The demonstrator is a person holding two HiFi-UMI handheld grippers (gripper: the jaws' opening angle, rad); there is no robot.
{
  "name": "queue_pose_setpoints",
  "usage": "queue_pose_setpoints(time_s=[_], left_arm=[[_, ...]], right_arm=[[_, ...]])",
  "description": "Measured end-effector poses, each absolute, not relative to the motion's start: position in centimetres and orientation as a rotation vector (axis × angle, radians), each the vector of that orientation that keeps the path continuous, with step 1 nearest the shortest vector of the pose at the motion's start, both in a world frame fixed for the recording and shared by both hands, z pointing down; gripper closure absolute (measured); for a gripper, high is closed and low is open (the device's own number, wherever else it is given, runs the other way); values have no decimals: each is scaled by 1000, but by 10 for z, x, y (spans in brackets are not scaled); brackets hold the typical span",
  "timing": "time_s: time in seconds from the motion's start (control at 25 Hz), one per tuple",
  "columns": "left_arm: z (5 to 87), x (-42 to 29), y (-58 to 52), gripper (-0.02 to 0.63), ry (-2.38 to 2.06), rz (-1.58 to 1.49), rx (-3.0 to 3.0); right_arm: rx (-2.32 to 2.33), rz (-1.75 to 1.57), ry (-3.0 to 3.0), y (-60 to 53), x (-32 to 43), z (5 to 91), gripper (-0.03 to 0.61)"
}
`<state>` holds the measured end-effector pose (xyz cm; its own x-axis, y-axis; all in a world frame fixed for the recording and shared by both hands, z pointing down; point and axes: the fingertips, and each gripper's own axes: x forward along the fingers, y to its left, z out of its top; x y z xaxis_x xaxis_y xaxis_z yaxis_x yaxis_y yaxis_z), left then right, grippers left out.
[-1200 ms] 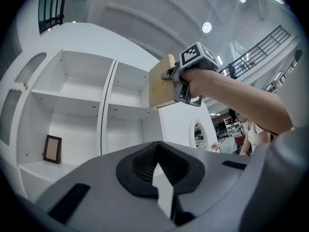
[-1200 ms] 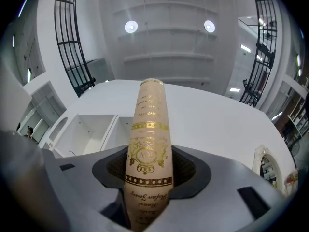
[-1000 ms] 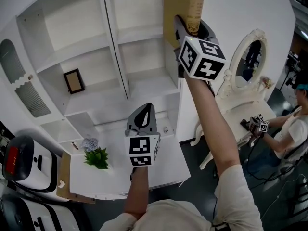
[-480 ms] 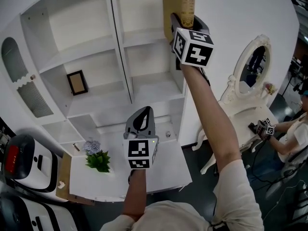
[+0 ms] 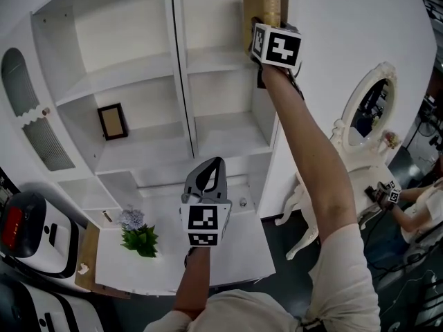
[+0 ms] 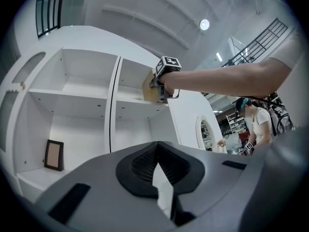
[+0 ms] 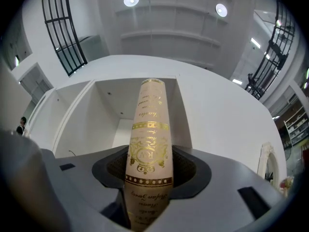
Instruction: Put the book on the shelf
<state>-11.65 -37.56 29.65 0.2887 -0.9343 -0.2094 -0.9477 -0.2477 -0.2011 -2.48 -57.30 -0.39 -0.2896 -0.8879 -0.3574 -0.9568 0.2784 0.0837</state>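
A tan book (image 5: pixel 263 2) with gold ornament on its spine stands upright between the jaws of my right gripper (image 5: pixel 267 25), which is shut on it. I hold it high, at the front of the top right compartment of the white shelf (image 5: pixel 131 68). In the right gripper view the book (image 7: pixel 147 144) rises from the jaws of the right gripper (image 7: pixel 149 173) toward that bare compartment (image 7: pixel 108 112). My left gripper (image 5: pixel 209 166) hangs low over the white table (image 5: pixel 239 251), jaws together and nothing held. The left gripper view shows the left gripper (image 6: pixel 157 175) shut, the book (image 6: pixel 149 87) far above it.
A small picture frame (image 5: pixel 112 121) stands in a lower left compartment. A green plant (image 5: pixel 140 241) sits on the table's left part. A white vanity with an oval mirror (image 5: pixel 370 109) stands to the right, and a seated person (image 5: pixel 419 209) is beyond it. A white machine (image 5: pixel 28 230) is at far left.
My right gripper has carried the book up and closer to the top right compartment. The left gripper has kept its place over the table.
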Motion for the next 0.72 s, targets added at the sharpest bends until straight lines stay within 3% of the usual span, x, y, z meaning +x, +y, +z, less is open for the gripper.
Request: queue_pose_setpoints(time_s=[0.72], left_arm=[[289, -164, -411, 597, 1805, 83, -2213]], right_arm=[[-1764, 262, 2437, -659, -67, -10, 342]])
